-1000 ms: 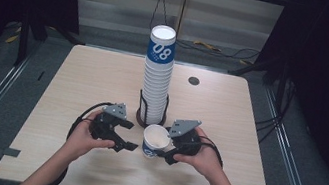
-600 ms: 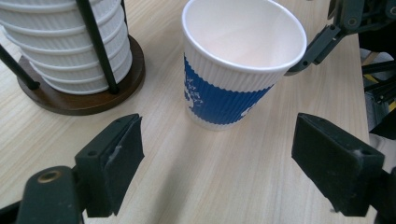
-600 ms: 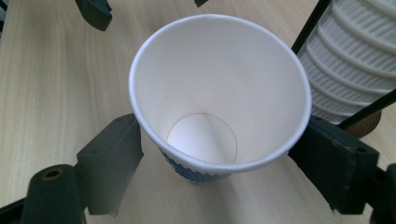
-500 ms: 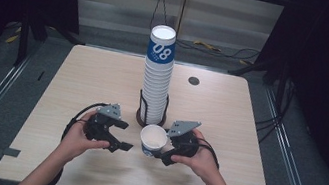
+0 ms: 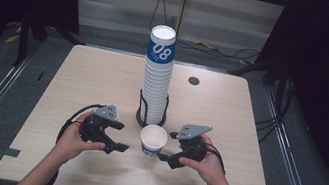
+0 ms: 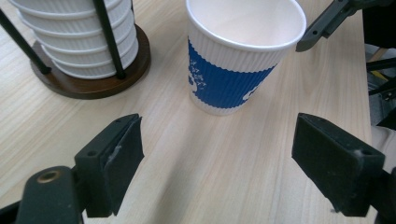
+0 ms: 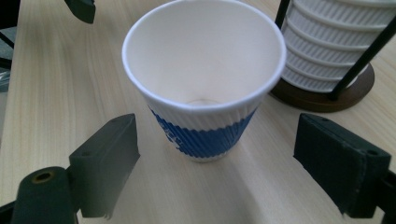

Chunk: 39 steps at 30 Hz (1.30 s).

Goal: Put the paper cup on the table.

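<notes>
Cup (image 5: 153,140) first: a single blue-banded ribbed paper cup stands upright and empty on the wooden table (image 5: 78,78), near the person, just in front of the tall stack of cups (image 5: 157,78) in its wire holder with the dark round base (image 6: 93,84). The right gripper (image 5: 165,159) sits just right of the cup, jaws spread wide, the cup standing between and a little beyond the pads, no contact visible in the right gripper view (image 7: 211,140). The left gripper (image 5: 118,147) waits just left of it, jaws wide as well and empty, the cup ahead of them and off to the right (image 6: 243,60).

Judging by that, the grasp is the step in hand. To do it well, the right gripper should slide forward until the pads flank the blue band, low on the wall, then squeeze gently; ribbed paper buckles easily. Keep it level so the light cup does not tip, and lift clear of the holder's rods (image 7: 359,60).
</notes>
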Motion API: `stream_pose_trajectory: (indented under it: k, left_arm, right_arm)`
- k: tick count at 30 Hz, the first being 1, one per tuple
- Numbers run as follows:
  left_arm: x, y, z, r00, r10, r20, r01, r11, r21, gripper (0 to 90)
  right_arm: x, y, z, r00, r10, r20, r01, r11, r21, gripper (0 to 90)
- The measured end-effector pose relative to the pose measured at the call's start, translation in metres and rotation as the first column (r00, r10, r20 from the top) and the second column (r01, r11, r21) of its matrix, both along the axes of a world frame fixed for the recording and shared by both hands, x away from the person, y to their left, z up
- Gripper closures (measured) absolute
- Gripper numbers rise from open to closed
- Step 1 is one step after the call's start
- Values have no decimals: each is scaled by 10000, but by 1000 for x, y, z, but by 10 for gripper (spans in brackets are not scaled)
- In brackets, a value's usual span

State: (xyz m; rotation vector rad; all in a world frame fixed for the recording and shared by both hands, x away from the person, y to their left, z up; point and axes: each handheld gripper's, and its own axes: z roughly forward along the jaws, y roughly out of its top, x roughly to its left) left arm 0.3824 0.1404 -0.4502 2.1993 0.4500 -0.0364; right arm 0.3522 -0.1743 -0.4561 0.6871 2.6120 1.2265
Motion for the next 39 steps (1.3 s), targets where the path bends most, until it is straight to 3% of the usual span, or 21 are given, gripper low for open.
stream_pose_trajectory:
  k: [10,11,18,39]
  left_arm:
    - [3,11,-4,9996,282,60,-282,9996,43,159]
    - [3,12,-4,9996,270,103,-272,9994,208,159]
    - [6,21,-9,9989,452,94,-454,9986,279,159]
    - [21,49,-42,9958,905,159,-916,9914,935,159]
  right_arm:
    - [-2,-16,-4,9991,-366,-215,374,9986,364,133]
    - [-1,-19,-5,9988,-440,-200,447,9983,361,133]
    - [-1,-29,-7,9983,-573,-108,576,9978,317,134]
    - [3,-61,-21,9921,-1247,-168,1248,9922,33,134]
